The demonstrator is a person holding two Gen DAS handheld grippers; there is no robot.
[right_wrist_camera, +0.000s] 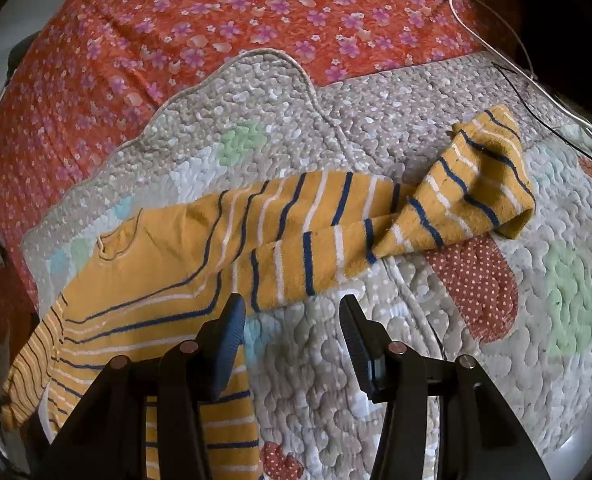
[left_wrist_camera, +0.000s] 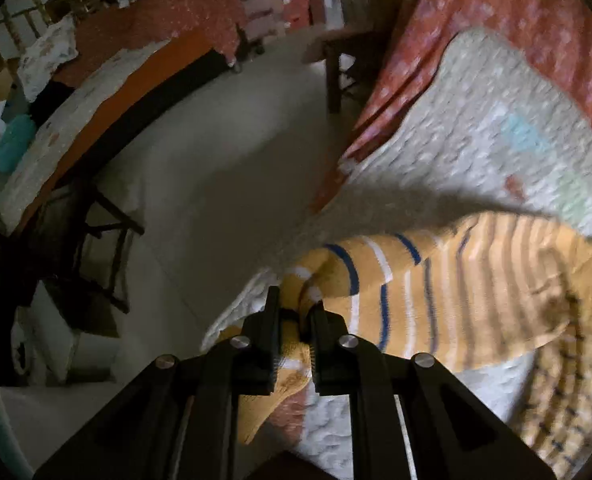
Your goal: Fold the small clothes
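Mustard striped top (right_wrist_camera: 175,264), sleeve lifted, on quilt (right_wrist_camera: 376,360)

No text, label, brand, number or sign is showing legibly in either view. The yellow striped garment (right_wrist_camera: 279,236) is showing only blue and white stripes, the quilted mat (right_wrist_camera: 376,380) only coloured patches and dotted shapes, and the red bedspread (right_wrist_camera: 175,20) only a flower print. The boxes (left_wrist_camera: 291,12) far back in the left wrist view are appearing too blurred to read.

Soft knit striped garment (right_wrist_camera: 167,264); bumpy quilted cloth mat (right_wrist_camera: 376,360)
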